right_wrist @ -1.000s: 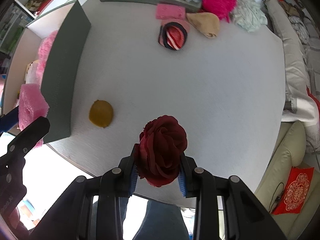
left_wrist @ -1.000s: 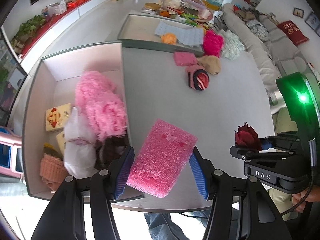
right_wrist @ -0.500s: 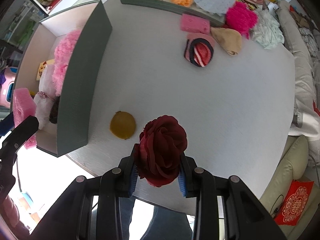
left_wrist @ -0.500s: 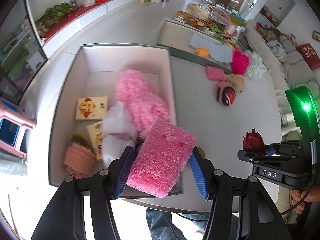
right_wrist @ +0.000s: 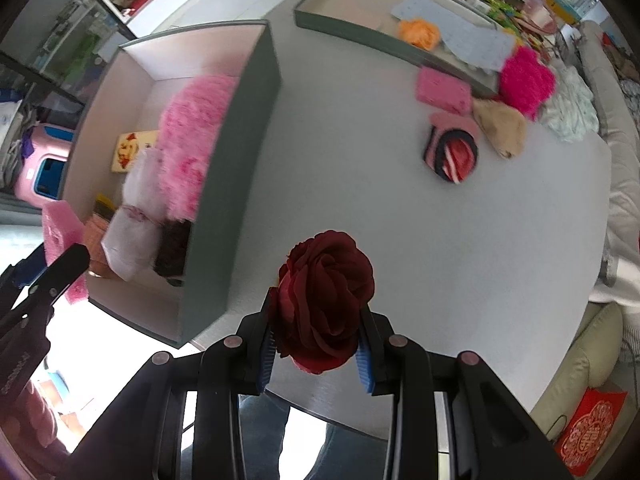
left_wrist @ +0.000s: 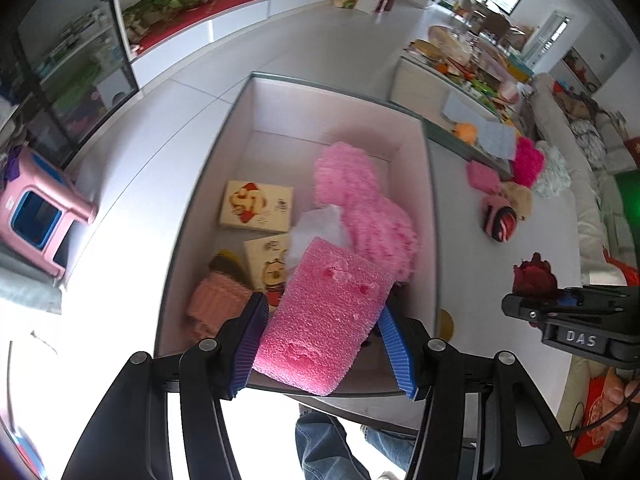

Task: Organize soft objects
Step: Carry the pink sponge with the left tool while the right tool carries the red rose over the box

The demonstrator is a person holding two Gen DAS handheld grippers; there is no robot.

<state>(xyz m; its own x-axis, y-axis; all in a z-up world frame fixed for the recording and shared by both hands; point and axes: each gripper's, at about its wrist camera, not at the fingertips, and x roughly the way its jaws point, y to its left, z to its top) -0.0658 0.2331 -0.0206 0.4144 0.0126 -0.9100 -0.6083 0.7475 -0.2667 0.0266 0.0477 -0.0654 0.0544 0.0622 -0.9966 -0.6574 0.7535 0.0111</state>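
Right now the left gripper [left_wrist: 324, 344] is pinching a pink sponge [left_wrist: 326, 316] between its blue pads, and it holds the sponge over the near end of a big open box [left_wrist: 430, 216]. The box sits on a round grey table [right_wrist: 380, 184]. Inside the box lies a fluffy pink thing [left_wrist: 360, 208], with a white soft bag [right_wrist: 130, 248] next to it. Two flat cards with cartoon pictures [left_wrist: 256, 206] lie on the box floor. A peach knitted thing [left_wrist: 218, 300] sits in the near corner, and something dark brown [right_wrist: 172, 250] is tucked against the side wall.

The right gripper [right_wrist: 316, 344] is pinching a dark red cloth rose [right_wrist: 324, 300] and holds it above the table, just beside the box.

Farther back is a low tray [right_wrist: 340, 26] with an orange puff [right_wrist: 420, 32] and a pale blue cloth [right_wrist: 460, 32] in it. Near the tray, more soft things lie on the table: another pink sponge [right_wrist: 442, 90], a bright pink fluffy ball [right_wrist: 526, 80], a tan pouch [right_wrist: 502, 128], a striped roll [right_wrist: 454, 152] and a pale green fluffy cloth [right_wrist: 570, 108].
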